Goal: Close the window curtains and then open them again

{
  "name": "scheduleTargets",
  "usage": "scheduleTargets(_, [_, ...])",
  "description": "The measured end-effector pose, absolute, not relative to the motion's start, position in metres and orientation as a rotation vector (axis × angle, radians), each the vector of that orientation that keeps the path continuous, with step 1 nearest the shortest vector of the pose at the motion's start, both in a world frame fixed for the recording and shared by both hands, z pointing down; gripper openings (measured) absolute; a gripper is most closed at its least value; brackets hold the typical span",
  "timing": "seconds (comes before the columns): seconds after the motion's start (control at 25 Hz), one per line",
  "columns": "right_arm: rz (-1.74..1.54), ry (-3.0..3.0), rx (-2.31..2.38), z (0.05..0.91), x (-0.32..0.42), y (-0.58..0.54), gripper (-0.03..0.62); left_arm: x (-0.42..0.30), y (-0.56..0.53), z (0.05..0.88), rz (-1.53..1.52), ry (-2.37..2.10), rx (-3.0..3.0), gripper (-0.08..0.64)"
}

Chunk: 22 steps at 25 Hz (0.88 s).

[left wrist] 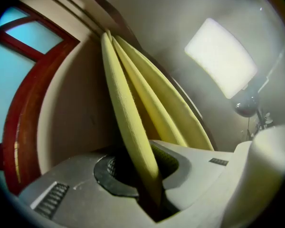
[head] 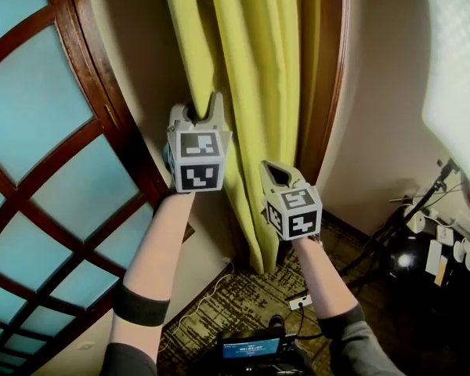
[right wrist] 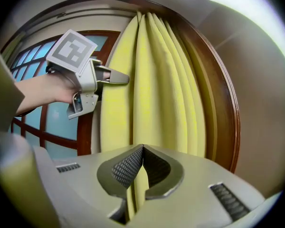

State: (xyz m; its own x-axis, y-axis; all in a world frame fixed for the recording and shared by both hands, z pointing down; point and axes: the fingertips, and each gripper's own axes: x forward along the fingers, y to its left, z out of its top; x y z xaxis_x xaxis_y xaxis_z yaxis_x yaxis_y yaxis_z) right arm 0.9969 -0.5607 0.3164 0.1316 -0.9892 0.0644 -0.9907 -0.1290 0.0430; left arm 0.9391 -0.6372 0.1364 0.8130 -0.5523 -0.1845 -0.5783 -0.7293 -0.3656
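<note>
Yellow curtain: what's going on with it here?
A person holds a gripper in each hand at the yellow curtain. It hangs bunched at the right side of the arched window, so the panes are uncovered. The left gripper has one curtain fold running between its jaws, which stand slightly apart rather than clamped on it. The right gripper is shut, tips together, just in front of the curtain with nothing visibly pinched.

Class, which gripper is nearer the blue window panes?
Left. The left gripper is at the window-side edge of the yellow curtain, close beside the window panes. The right gripper is further along the curtain, away from them.
</note>
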Motion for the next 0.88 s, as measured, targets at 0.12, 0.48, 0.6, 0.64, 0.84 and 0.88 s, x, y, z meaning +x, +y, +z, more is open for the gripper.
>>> scheduleTargets(0.12, [0.050,-2.007,2.310,0.326,0.969,-0.550,0.008,0.888,-0.624,0.160,0.079,0.860,-2.588,0.081])
scheduleTargets(0.48, [0.120,-1.982,2.342,0.364,0.879,-0.508,0.008,0.757,-0.579,0.243,-0.059,0.850,-2.628,0.089])
scheduleTargets(0.6, [0.165,-1.975,2.336,0.384,0.853,-0.495,0.008,0.715,-0.568,0.285,-0.136,0.846,-2.652,0.087])
scheduleTargets(0.64, [0.182,-1.975,2.324,0.391,0.845,-0.492,0.008,0.702,-0.565,0.299,-0.164,0.847,-2.660,0.087])
scheduleTargets(0.84, [0.264,-1.998,2.224,0.422,0.809,-0.471,0.008,0.638,-0.542,0.355,-0.254,0.915,-2.744,0.062])
scheduleTargets(0.88, [0.270,-2.008,2.203,0.427,0.803,-0.469,0.008,0.624,-0.539,0.364,-0.261,0.947,-2.754,0.038])
